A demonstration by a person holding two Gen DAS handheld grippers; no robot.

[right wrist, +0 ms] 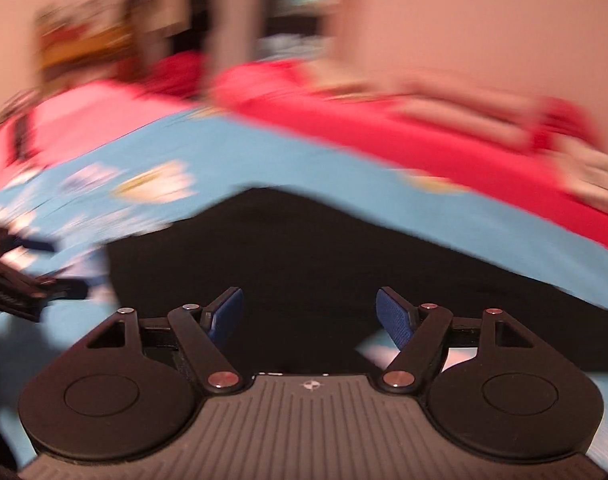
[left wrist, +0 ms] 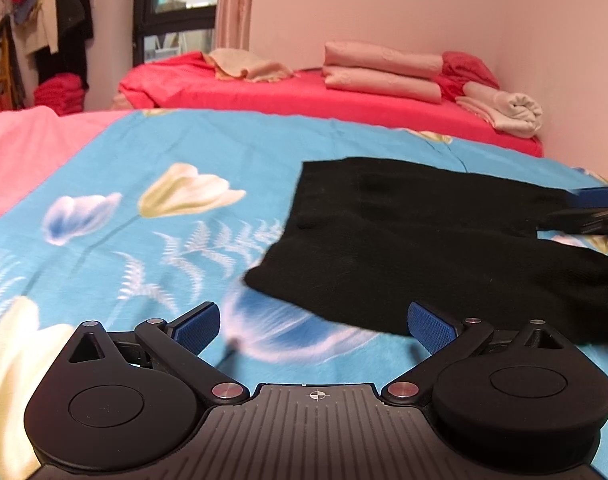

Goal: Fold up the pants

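Note:
Black pants point(left wrist: 403, 236) lie flat on a blue floral bedsheet point(left wrist: 152, 216), waistband toward the left, legs running off to the right. My left gripper point(left wrist: 313, 326) is open and empty, just short of the pants' near left corner. My right gripper point(right wrist: 309, 314) is open and empty, low over the pants point(right wrist: 304, 248); this view is motion-blurred. The right gripper also shows at the right edge of the left wrist view point(left wrist: 595, 210), over a pant leg. The left gripper shows at the left edge of the right wrist view point(right wrist: 20, 284).
A red bed point(left wrist: 304, 92) behind holds folded pink bedding point(left wrist: 383, 70) and rolled towels point(left wrist: 507, 110). Clothes hang on a rack point(left wrist: 44, 28) at far left. A pink blanket point(left wrist: 24, 148) borders the blue sheet on the left.

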